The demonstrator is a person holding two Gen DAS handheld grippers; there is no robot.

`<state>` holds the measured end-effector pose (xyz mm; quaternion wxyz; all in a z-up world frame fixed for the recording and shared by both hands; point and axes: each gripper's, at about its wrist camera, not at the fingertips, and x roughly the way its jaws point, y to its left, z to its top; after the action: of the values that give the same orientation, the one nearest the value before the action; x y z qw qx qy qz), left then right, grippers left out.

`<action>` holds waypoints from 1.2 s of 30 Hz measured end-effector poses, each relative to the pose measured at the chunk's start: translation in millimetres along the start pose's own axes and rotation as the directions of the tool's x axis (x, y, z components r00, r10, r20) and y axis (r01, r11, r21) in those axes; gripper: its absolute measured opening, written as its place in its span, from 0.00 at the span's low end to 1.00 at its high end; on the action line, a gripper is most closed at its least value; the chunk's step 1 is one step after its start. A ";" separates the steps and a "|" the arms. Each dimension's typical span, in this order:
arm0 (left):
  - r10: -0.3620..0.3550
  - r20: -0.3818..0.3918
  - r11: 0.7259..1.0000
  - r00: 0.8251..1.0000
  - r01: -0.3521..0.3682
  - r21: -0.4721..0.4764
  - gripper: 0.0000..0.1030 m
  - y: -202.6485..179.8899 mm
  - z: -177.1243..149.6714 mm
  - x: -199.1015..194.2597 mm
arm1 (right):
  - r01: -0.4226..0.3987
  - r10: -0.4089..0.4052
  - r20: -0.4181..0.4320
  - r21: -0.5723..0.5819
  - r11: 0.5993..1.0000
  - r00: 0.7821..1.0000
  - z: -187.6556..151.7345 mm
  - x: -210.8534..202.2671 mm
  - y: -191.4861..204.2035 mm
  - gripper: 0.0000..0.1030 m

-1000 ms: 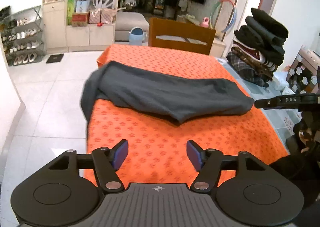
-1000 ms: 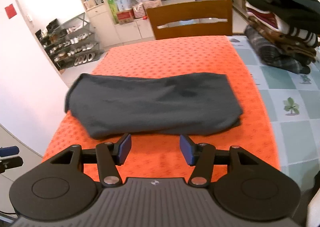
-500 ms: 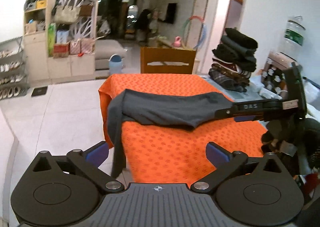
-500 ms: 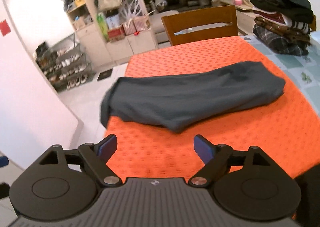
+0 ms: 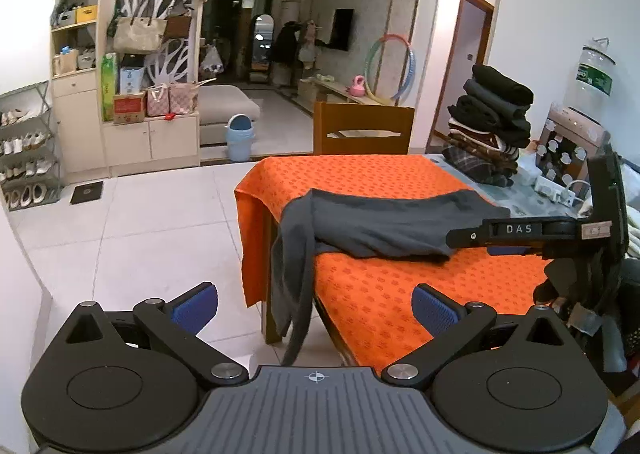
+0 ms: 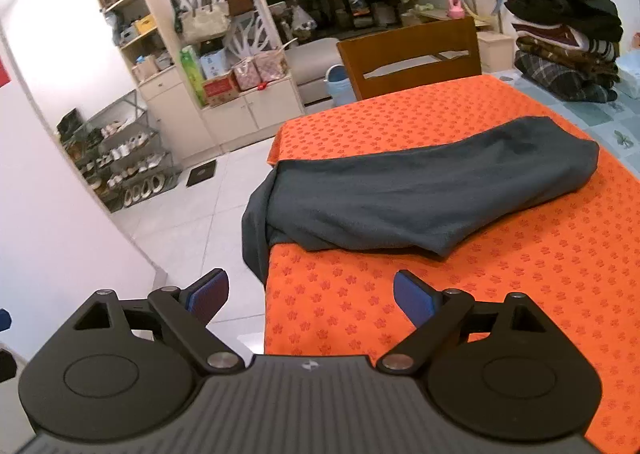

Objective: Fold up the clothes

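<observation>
A dark grey garment (image 5: 380, 228) lies folded lengthwise across the orange-clothed table (image 5: 400, 294), one end hanging off the left edge toward the floor. It also shows in the right wrist view (image 6: 420, 193). My left gripper (image 5: 314, 306) is open and empty, held back from the table's near-left corner. My right gripper (image 6: 310, 294) is open and empty, above the table's near-left edge, short of the garment. The right gripper's body (image 5: 560, 234) shows side-on at the right of the left wrist view.
A stack of folded clothes (image 5: 492, 133) stands at the table's far right, also in the right wrist view (image 6: 564, 13). A wooden chair (image 5: 362, 127) is at the far end. White tiled floor (image 5: 140, 234) lies to the left, with a shoe rack (image 5: 24, 157) and cabinets.
Both grippers pulled back from the garment and to the left, and both opened wider. The garment now hangs further off the table's left edge.
</observation>
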<state>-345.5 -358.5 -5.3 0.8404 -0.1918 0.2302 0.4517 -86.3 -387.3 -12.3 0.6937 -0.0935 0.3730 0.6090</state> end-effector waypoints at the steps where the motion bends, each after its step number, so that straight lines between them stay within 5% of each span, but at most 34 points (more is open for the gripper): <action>1: -0.007 -0.005 1.000 1.000 0.007 0.010 1.00 5.4 3.8 5.7 | 0.009 -0.009 0.006 0.011 1.000 1.000 0.3 5.3 0.8 0.90; 14: -0.145 -0.055 0.968 0.988 0.153 0.199 1.00 69.2 88.0 134.4 | 0.162 -0.175 0.061 0.183 0.970 0.983 32.3 84.2 -8.0 0.90; 24: -0.309 -0.099 0.909 0.946 0.324 0.261 1.00 114.4 149.5 233.0 | 0.232 -0.253 0.085 0.204 0.951 0.964 73.7 126.4 14.8 0.90; 30: -0.430 -0.146 0.838 0.891 0.454 0.302 1.00 141.9 189.7 295.8 | 0.296 -0.317 0.060 0.227 0.928 0.947 68.2 160.5 47.8 0.85; 36: -0.567 -0.230 0.689 0.791 0.609 0.393 1.00 160.5 237.5 348.9 | 0.375 -0.411 0.064 0.303 0.876 0.909 59.8 194.7 97.8 0.76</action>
<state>-261.2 84.6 -24.2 0.9498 -0.0769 0.2916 0.0837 -155.6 -177.9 -61.4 0.8314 -0.0281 0.3849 0.3999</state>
